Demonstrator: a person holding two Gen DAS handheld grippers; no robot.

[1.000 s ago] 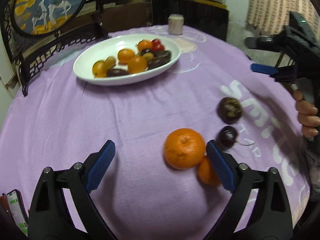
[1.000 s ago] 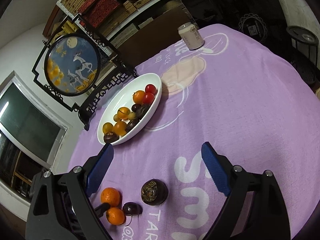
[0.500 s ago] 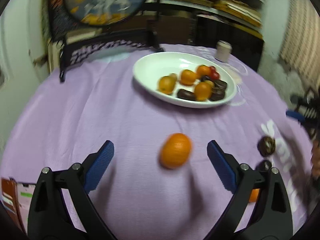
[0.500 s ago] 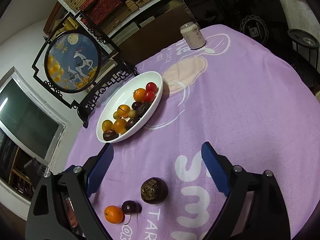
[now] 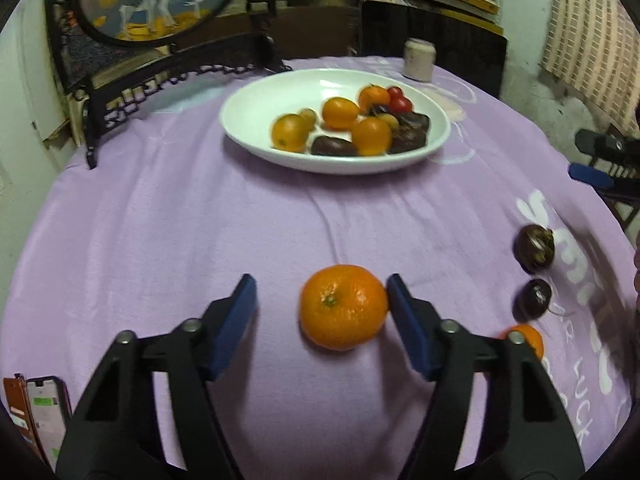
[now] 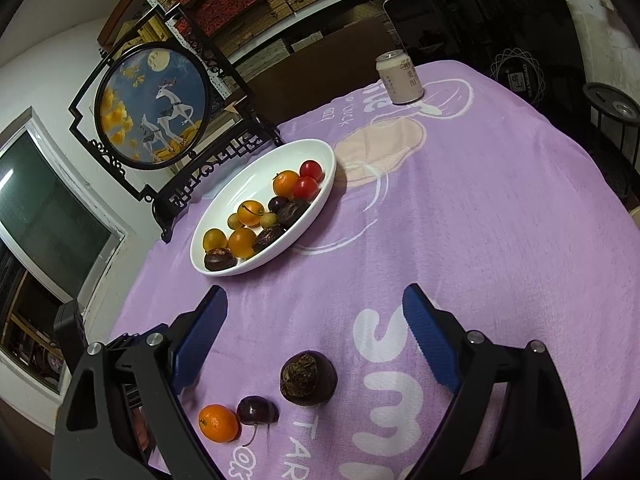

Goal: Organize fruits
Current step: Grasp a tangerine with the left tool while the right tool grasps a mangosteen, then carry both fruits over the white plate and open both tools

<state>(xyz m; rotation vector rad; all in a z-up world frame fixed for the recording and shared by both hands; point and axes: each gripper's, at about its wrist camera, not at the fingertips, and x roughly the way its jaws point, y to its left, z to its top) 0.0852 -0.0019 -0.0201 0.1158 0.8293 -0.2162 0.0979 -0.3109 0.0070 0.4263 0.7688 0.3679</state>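
Left wrist view: we see left gripper (image 5: 320, 308) jaws closing around round orange mandarin (image 5: 343, 312) on near purple cloth (image 5: 160, 240); right pad touching, left apart. Light, soft-skinned, rollable; we grip across middle, gently. Right gripper (image 6: 316, 332) spread wide, empty.

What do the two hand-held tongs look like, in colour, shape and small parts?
Both look alike. The left tongs have two black plastic arms with triangular cut-outs, round silver rivets at the joints, and long flat blue pads. The right tongs have the same black arms, silver rivets and blue pads; the ribbed texture shows clearly on one pad. No cables, printed markings or sleeves show.
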